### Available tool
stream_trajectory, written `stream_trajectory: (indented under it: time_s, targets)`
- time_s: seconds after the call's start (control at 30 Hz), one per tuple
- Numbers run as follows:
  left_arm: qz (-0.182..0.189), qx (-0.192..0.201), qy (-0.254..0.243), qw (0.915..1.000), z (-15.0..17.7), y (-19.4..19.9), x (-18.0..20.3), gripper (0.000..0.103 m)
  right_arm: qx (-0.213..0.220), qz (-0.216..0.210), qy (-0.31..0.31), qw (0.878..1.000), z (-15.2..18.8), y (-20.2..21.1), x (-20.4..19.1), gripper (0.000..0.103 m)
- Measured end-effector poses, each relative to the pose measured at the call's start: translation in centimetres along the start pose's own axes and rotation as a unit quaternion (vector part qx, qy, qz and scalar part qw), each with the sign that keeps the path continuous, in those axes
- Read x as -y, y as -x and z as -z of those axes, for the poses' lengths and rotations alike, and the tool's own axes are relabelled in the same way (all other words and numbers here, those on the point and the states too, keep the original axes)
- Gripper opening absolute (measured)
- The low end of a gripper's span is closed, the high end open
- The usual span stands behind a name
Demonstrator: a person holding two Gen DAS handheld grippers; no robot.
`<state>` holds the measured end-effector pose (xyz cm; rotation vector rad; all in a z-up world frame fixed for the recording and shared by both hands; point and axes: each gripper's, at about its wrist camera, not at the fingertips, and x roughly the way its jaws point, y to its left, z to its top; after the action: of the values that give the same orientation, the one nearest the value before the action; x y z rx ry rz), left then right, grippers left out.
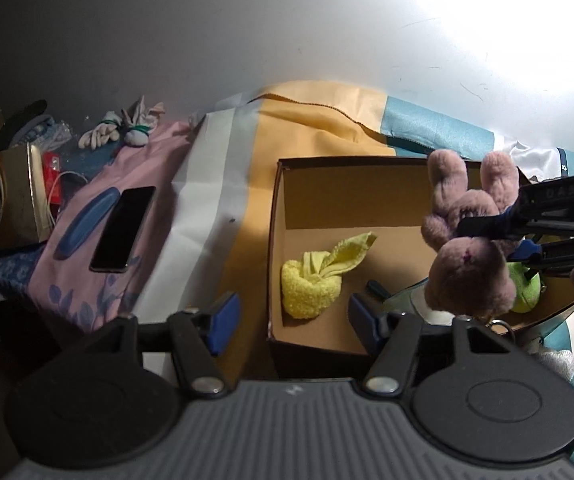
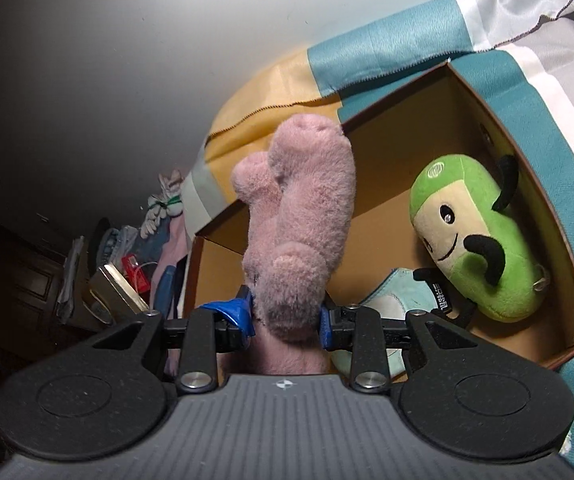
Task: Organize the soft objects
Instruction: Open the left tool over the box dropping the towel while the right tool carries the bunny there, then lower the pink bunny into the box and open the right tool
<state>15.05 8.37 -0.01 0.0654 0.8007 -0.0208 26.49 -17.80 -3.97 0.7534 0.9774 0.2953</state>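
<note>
A striped bed cover of yellow, teal and white cloth [image 1: 307,120] lies under everything. On it stands an open brown cardboard box [image 1: 351,196], seen from both wrist views. Inside the box, at the right side, lies a green and cream plush toy with a smiling face [image 2: 475,236], and beside it a pale mint and white soft item [image 2: 403,292]; what that item is I cannot tell. Near the left wall of the box lies a yellow fluffy cloth tied into a bundle [image 1: 319,276].

The right gripper [image 2: 285,320] is clamped on a pink furry plush rabbit [image 2: 303,220], its blue pads pressing the body from both sides, and holds it above the box.

The left gripper [image 1: 293,320] has its jaws apart with nothing between them, over the left edge of the box.

Left of the box, a black flat phone [image 1: 123,228] lies on a pink cloth with blue leaf print [image 1: 99,276].
</note>
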Motion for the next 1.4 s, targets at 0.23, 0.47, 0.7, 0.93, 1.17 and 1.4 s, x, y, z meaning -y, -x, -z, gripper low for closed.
stream_trajectory:
  time_s: [0.23, 0.47, 0.7, 0.93, 1.17, 1.4]
  targets:
    - [-0.014, -0.009, 0.009, 0.9998, 0.5, 0.1, -0.8, 0.064, 0.002, 0.067, 0.06, 0.996, 0.5, -2.6, -1.0, 0.019]
    - [-0.023, -0.015, 0.011, 0.9996, 1.2, 0.5, -1.3, 0.065, 0.034, 0.115, 0.08, 0.99, 0.1, -1.8, -0.4, 0.02]
    - [-0.032, -0.027, 0.003, 0.9991, 1.9, 0.7, -1.1, 0.066, 0.065, 0.088, 0.099, 0.989, 1.7, 2.0, -2.1, 0.02]
    - [-0.031, -0.035, -0.012, 0.9988, 3.1, 1.1, -0.9, 0.067, 0.1, 0.068, 0.124, 0.985, 5.6, 5.8, -3.6, 0.02]
    - [-0.013, -0.043, -0.02, 0.9988, 4.5, 1.7, -1.4, 0.067, 0.109, 0.058, 0.139, 0.982, 9.8, 8.1, -3.9, 0.02]
    - [0.003, -0.066, -0.026, 0.9975, 6.4, 1.5, -1.9, 0.068, 0.107, 0.076, 0.154, 0.979, 14.1, 9.2, -3.4, 0.02]
